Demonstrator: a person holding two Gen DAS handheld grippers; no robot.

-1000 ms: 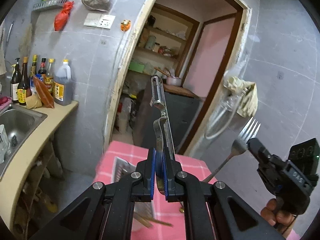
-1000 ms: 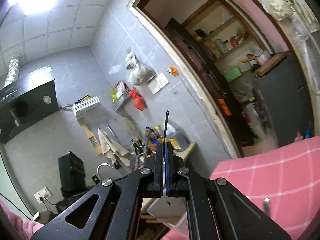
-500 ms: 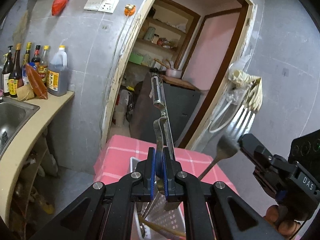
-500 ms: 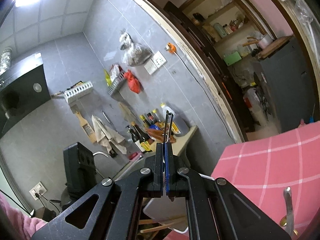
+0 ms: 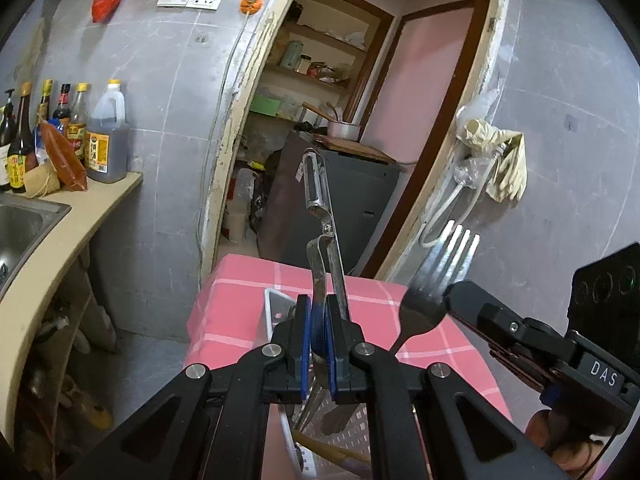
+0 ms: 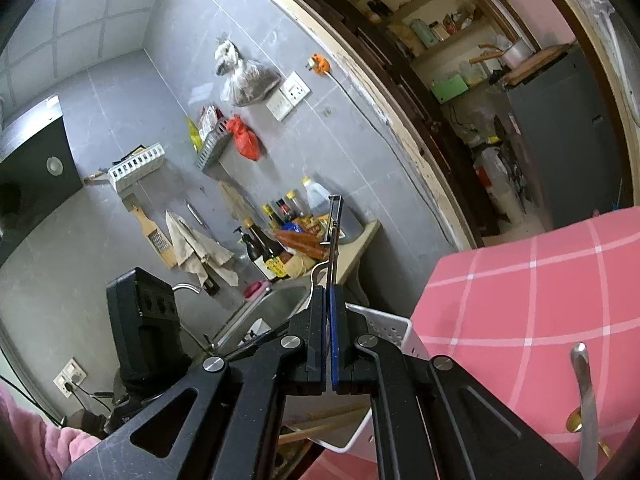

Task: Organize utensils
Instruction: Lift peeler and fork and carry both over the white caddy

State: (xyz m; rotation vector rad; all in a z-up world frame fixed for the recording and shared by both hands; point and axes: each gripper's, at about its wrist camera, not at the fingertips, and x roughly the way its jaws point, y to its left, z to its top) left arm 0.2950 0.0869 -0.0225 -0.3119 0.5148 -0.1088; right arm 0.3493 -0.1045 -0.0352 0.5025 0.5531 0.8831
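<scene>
My left gripper (image 5: 318, 320) is shut on the handle of a metal peeler (image 5: 318, 200), whose blade stands upright above the jaws. To its right, my right gripper (image 5: 452, 298) is shut on a steel fork (image 5: 440, 264) with its tines pointing up. In the right wrist view the right gripper (image 6: 330, 308) pinches that fork (image 6: 333, 232), seen edge-on as a thin strip. A white perforated basket (image 5: 272, 304) sits under both grippers on the pink checked tablecloth (image 5: 232, 300). It holds wooden chopsticks and several metal utensils, partly hidden by the fingers.
A metal utensil handle (image 6: 584, 384) lies on the cloth right of the basket (image 6: 396, 324), beside a gold-coloured piece. A counter with a sink (image 5: 24, 224) and sauce bottles (image 5: 104, 140) runs along the left. A doorway (image 5: 340, 120) opens behind the table.
Both grippers have sunk toward the table, so the basket and cloth fill more of each view. The fork and right gripper have come nearer the peeler. Both grips are unchanged.
</scene>
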